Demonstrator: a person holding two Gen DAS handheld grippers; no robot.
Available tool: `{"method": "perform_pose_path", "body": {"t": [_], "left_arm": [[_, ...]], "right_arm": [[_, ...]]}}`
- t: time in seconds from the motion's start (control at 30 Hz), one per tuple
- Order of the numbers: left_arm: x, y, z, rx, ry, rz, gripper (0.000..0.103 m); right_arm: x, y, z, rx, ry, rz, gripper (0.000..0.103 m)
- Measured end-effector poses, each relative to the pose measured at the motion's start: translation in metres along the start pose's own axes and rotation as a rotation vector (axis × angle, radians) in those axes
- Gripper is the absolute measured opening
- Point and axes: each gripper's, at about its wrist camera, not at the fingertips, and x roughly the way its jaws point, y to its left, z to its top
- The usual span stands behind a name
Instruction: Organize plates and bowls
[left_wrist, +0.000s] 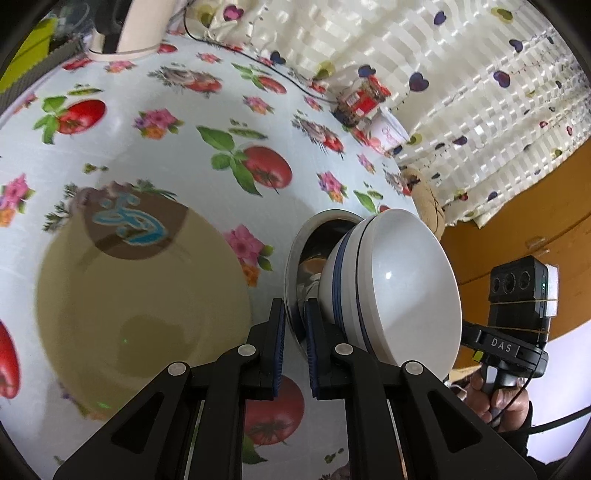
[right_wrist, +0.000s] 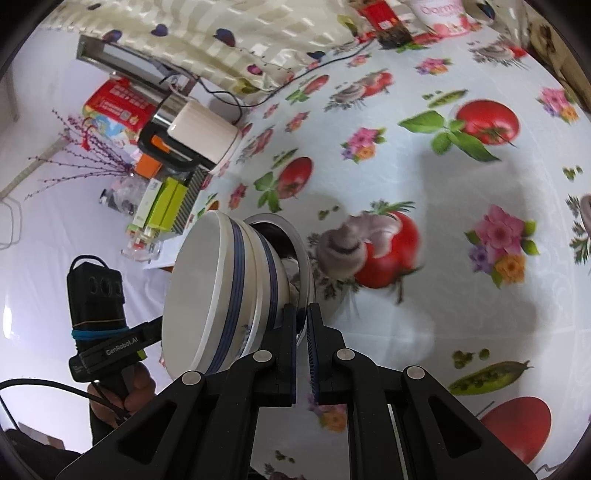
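While both jaws pinch the steel bowl's rim (left_wrist: 291, 258), table edge near.

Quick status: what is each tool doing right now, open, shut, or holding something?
Left tool: shut on the rim of the shiny metal plate under the stacked white blue-banded bowls.
Right tool: shut on the same plate's opposite rim.

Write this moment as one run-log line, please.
left gripper: shut on steel plate | right gripper: shut on steel plate | bowls: stacked on plate, lifted
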Motion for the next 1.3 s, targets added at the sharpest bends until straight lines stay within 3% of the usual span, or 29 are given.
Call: {"method": "perform_pose_path", "body": {"t": [0.53, 0.83, 1.2, 1.3], "left_arm": [[-0.066, 0.072, -0.011, -0.146, -0.117, 0.100, 0.009], [-0.069, 0.107, -0.016, -0.221, -0.118, 0.123, 0.009], [-0.071, 0.112, -0.018, -0.214, -0.129, 0.127, 0.012], [-0.077, 0.113, -0.021, -0.214, -0.153, 0.137, 0.016]], "right_arm": [[0.064, 0.079, 0.013, -0.145, 0.127, 0.028, 0.008], [0.111, 0.103, 0.011, -0.184, 0.215, 0.012, 0.008], [0.115, 0.117, 0.018, -0.232, 0.225, -0.035, 0.009], [0.111, 0.117, 0.017, -0.246, 0.212, -0.067, 0.018]]}}
